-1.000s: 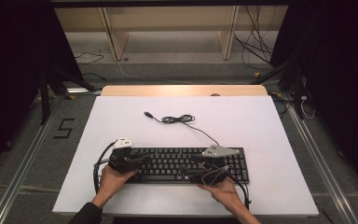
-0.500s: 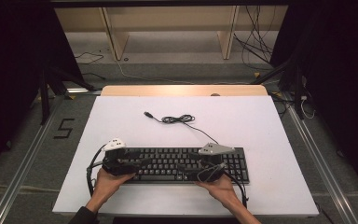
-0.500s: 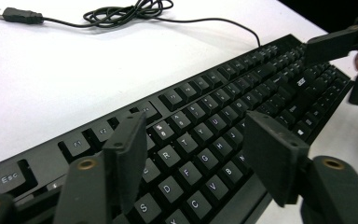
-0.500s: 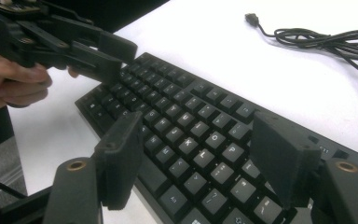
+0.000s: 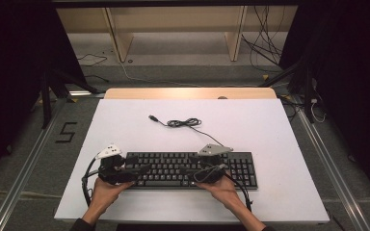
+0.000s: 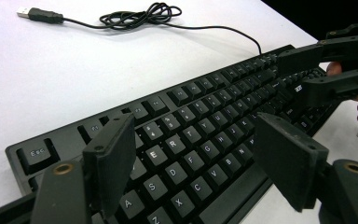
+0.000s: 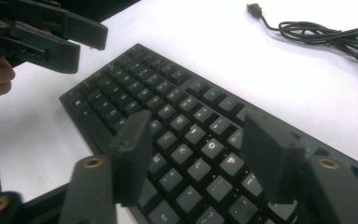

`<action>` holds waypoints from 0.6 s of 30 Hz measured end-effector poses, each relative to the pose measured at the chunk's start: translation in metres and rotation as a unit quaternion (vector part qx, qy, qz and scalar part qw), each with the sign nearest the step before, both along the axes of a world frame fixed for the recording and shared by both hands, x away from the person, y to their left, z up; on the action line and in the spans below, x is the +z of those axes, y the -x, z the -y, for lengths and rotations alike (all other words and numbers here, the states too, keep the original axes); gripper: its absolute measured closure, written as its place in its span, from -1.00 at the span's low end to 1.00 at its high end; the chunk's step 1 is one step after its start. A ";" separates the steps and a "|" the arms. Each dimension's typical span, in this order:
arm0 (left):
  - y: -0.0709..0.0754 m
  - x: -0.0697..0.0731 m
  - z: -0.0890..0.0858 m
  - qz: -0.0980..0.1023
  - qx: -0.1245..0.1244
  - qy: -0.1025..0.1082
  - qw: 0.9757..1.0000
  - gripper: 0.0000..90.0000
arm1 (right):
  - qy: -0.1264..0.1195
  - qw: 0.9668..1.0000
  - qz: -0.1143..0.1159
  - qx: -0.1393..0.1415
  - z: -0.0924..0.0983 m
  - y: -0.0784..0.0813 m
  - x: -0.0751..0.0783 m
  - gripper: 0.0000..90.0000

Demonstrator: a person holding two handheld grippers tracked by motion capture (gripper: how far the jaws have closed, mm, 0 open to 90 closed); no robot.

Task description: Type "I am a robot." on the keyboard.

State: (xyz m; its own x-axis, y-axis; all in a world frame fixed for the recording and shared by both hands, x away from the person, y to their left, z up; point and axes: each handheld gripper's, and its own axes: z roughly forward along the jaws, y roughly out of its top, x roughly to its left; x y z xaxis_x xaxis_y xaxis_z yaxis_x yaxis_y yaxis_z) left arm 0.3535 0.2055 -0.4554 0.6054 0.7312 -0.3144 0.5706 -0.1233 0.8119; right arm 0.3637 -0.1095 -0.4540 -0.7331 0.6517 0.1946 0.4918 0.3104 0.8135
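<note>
The work in hand looks to be shifting or lifting the keyboard (image 5: 188, 169), and by my judgement it sits at the very start: the keyboard lies flat on the white table (image 5: 270, 130), near its front edge, with no end raised and neither end gripped. What is done, as far as can be seen, is the approach; the closing of the jaws and any move of the keyboard are left.

The left hand-held gripper (image 5: 136, 169) hovers over the keyboard's left end, its 2 jaws spread wide. In the left gripper view the letter rows lie just ahead of and beneath the left hand-held gripper (image 6: 196, 170), with nothing between the jaws and no clear contact with the keys. The right hand-held gripper (image 5: 203, 172) hangs over the middle-right keys, likewise wide open and holding nothing; in the right gripper view the O and P keys sit directly below the right hand-held gripper (image 7: 200, 158). Whether either jaw tip brushes a key I cannot tell.

Beyond both hand-held grippers, on the far side of the keyboard, its cable (image 5: 185, 123) lies in a loose coil on the table, ending in a free USB plug (image 5: 152, 118).
</note>
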 end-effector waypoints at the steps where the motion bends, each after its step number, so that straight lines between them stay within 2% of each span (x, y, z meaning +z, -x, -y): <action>1: 0.000 0.000 -0.001 0.000 0.000 -0.001 1.000 -0.35 | 0.002 1.000 0.000 0.001 -0.001 -0.001 0.000 0.08; 6: 0.001 -0.002 -0.002 -0.001 0.000 0.000 1.000 -0.37 | 0.014 1.000 -0.008 -0.001 -0.005 -0.005 -0.003 0.27; 18: 0.005 -0.003 -0.004 0.002 0.003 0.003 1.000 -0.39 | 0.023 1.000 -0.015 0.006 -0.012 -0.011 -0.005 0.76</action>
State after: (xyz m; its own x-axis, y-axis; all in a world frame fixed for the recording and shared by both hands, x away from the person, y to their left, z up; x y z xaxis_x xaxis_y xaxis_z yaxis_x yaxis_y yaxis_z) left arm 0.3484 0.2099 -0.4583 0.6023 0.7327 -0.3169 0.5681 -0.1145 0.8150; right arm 0.3748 -0.0979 -0.4589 -0.7349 0.6520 0.1868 0.5124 0.3533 0.7827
